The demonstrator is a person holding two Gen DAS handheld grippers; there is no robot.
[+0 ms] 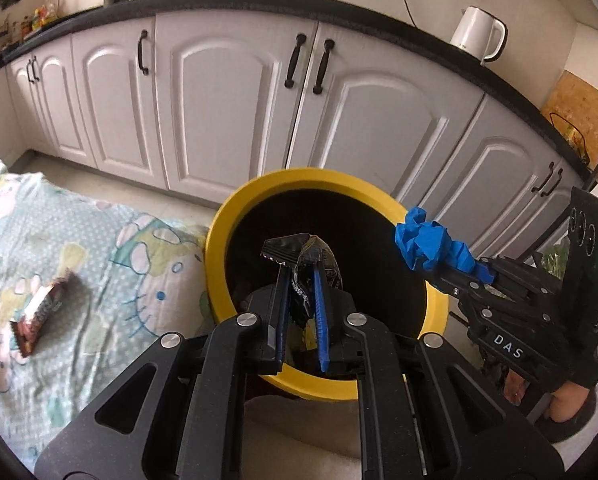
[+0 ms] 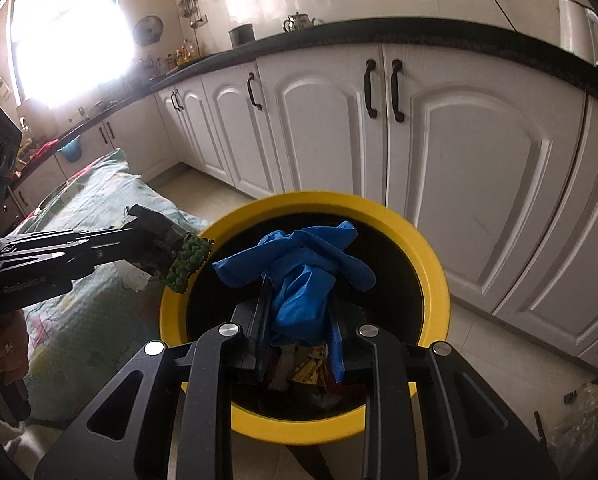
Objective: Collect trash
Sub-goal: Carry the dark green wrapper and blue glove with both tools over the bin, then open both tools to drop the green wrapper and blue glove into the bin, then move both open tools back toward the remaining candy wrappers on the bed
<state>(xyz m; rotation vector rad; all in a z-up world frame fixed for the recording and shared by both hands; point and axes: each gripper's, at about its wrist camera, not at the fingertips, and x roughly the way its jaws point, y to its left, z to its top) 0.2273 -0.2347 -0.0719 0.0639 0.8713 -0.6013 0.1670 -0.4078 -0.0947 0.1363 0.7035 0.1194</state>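
- Left tool [image 1: 299, 264] pinches a dark wrapper [image 1: 319, 256] directly above the yellow bin's [image 1: 219, 236] mouth.
- Right tool [image 2: 299, 292] pinches a crumpled blue glove [image 2: 303, 268] over the same opening; both need only release.

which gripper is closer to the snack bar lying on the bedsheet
Left. The left gripper, shut on a dark wrapper, hangs over the yellow bin beside the snack bar; the right gripper is at the bin's far side.

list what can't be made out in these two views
- Bin bottom, left view: dark, and hidden behind the left tongs and their wrapper.
- Bin contents, right view: mostly covered by the blue glove.
- Snack pack lettering, left view: blurred.
- Kettle, right view: cut off at the edge.
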